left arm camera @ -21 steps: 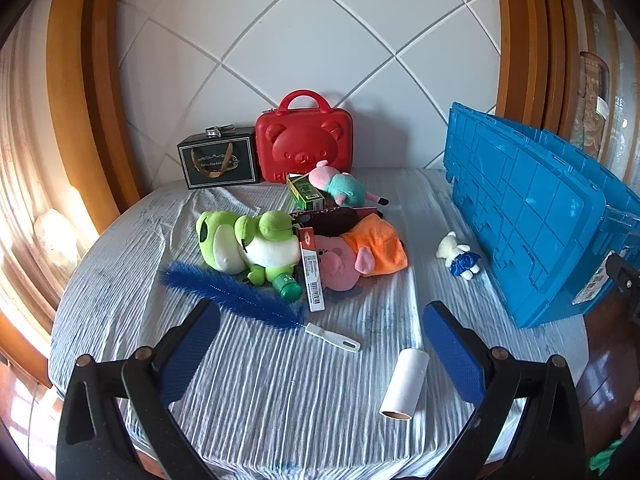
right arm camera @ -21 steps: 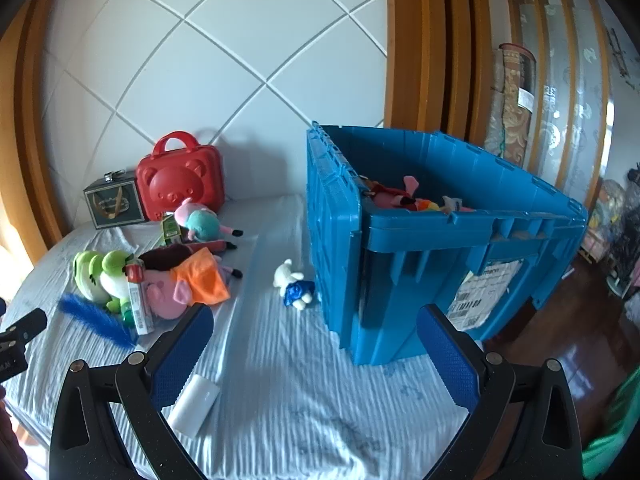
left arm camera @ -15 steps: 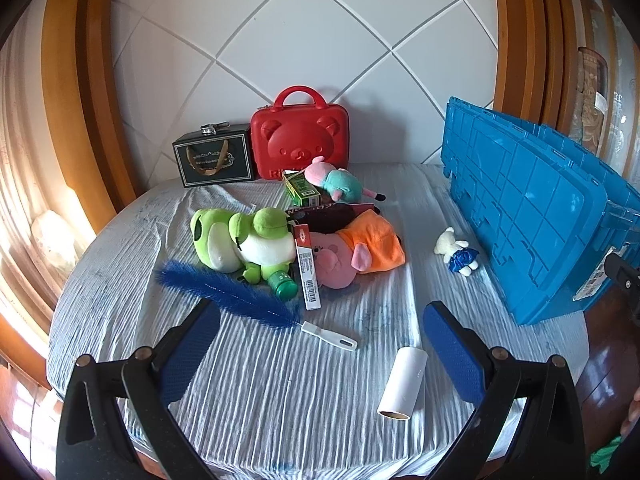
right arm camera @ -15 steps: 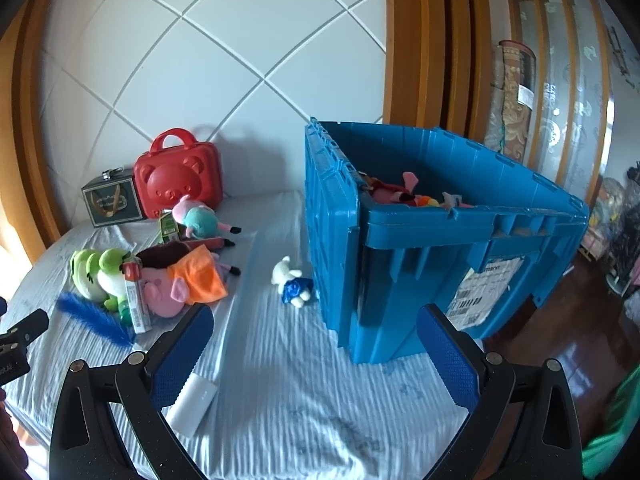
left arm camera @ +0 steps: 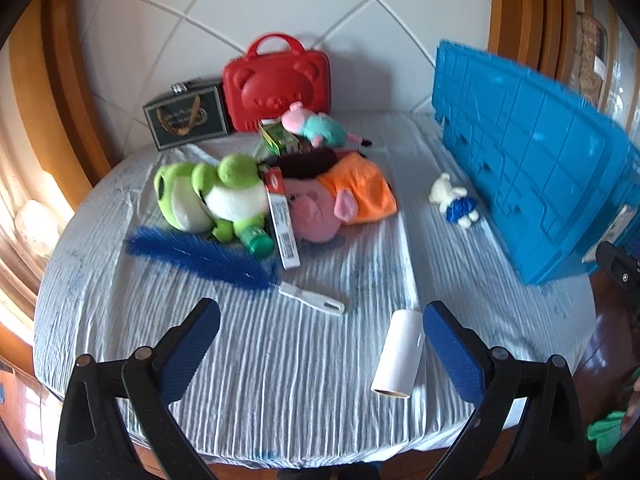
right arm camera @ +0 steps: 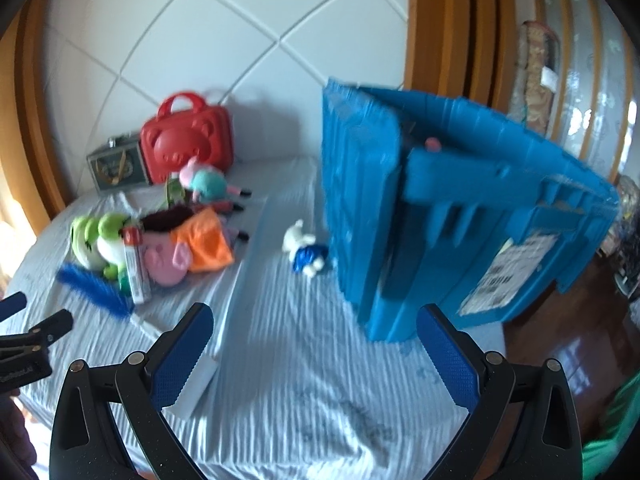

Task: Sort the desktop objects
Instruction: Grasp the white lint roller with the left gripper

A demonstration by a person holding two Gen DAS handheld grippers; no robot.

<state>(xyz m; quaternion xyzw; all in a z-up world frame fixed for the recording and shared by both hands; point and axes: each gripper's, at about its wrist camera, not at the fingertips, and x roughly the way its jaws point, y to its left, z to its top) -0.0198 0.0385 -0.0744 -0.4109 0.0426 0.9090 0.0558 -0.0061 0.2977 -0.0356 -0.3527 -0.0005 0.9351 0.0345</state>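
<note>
A pile of toys lies on the striped cloth: a green frog plush, a pink pig plush in orange, a blue feather duster, a long carton and a small white-and-blue plush. A white paper roll lies near the front edge, just left of my left gripper's right finger. My left gripper is open and empty above the front of the table. My right gripper is open and empty, left of the blue crate.
A red bear case and a dark box stand at the back wall. A pink-and-teal plush and a green box lie before them. The crate fills the table's right side, toys inside.
Both grippers have moved lower and forward toward the table. The views are blurred by motion. The objects on the table have not moved.
</note>
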